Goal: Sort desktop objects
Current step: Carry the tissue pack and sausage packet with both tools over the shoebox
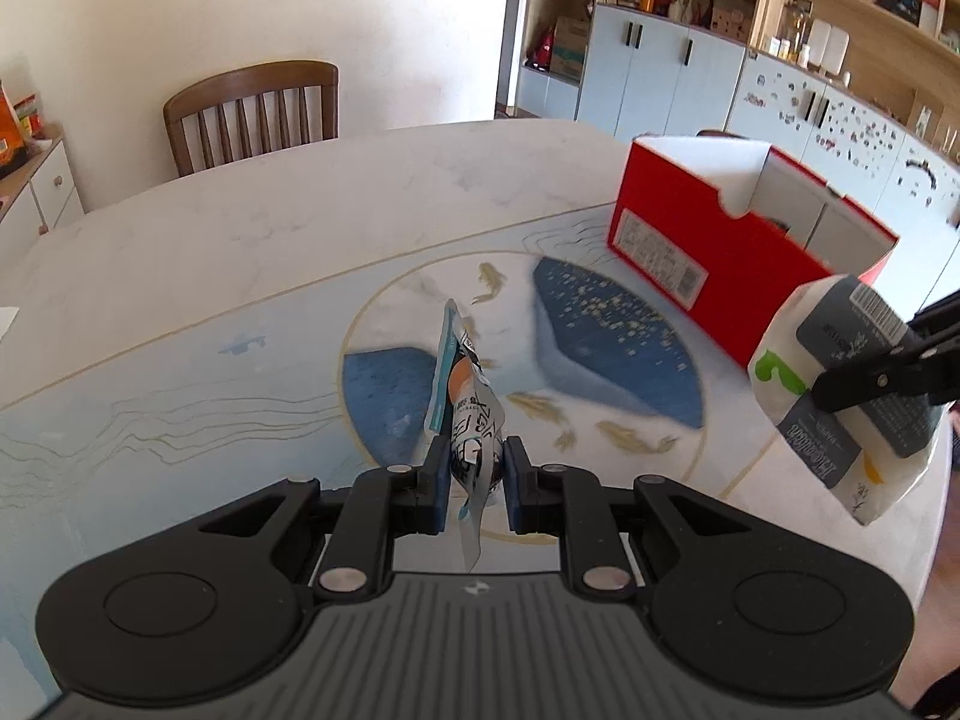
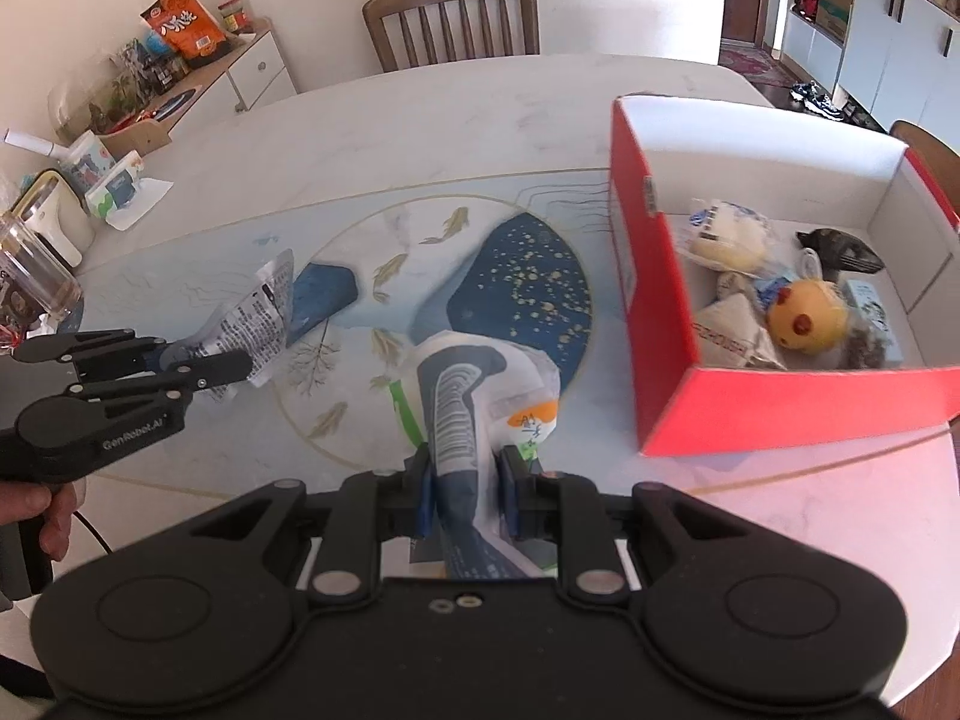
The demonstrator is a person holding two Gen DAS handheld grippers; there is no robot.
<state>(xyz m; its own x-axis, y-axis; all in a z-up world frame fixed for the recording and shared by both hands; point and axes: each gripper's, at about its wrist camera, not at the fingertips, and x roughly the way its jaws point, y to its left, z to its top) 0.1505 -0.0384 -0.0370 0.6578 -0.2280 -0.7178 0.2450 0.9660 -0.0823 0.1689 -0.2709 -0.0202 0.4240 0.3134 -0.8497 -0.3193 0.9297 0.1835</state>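
Observation:
My left gripper (image 1: 473, 483) is shut on a thin foil snack sachet (image 1: 465, 396), held edge-on above the table mat; the same left gripper (image 2: 222, 369) and silver sachet (image 2: 258, 315) show at the left of the right wrist view. My right gripper (image 2: 463, 495) is shut on a white and grey tissue pack (image 2: 480, 396), which hangs over the mat. That tissue pack (image 1: 840, 384) appears at the right of the left wrist view, pinched by my right gripper (image 1: 840, 387). The red shoebox (image 2: 660, 300) stands open at the right, with a yellow ball (image 2: 801, 315) and several small packets inside.
The white table (image 1: 300, 210) carries a blue fish-pattern mat (image 2: 516, 276). A wooden chair (image 2: 450, 18) stands behind it. At the far left, a clear jar (image 2: 30, 276), another tissue pack (image 2: 114, 192) and a sideboard with snacks (image 2: 186, 24). Cabinets (image 1: 660, 66) line the back right.

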